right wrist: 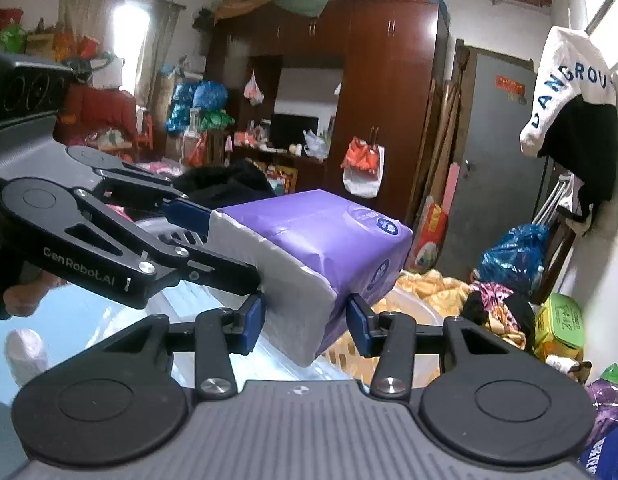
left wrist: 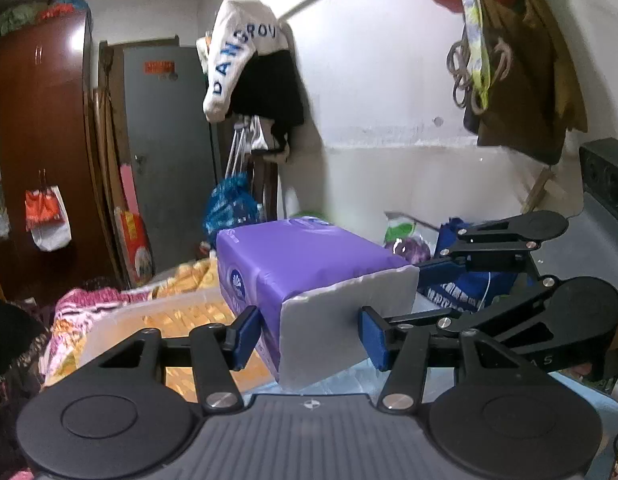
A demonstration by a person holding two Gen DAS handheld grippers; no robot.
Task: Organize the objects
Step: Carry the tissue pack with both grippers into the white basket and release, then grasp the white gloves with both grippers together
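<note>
soft tissue pack held between two grippers

the purple tissue pack (left wrist: 309, 264) is a large rectangular block in glossy purple film, with a grey-white end panel facing the cameras and a round white-and-blue logo on its side. it is lifted in the air between both tools, above a clear plastic bin (left wrist: 157, 320) and a heap of yellow and pink bedding (left wrist: 89, 304).

judging by its look, it should be light and soft: the film dents at the corners, so it will give under pressure rather than resist. the wrapping looks slick, so a hold across the short width near the grey end, where the paper is packed firm, seems safest; a pinch on loose film alone could slip.

the left gripper (left wrist: 309, 332) has its blue pads on either side of the grey end, partly closed on the pack. the right gripper (right wrist: 307, 322) clamps the same end from another angle, its pads pressed to the grey face and the purple side.
</note>
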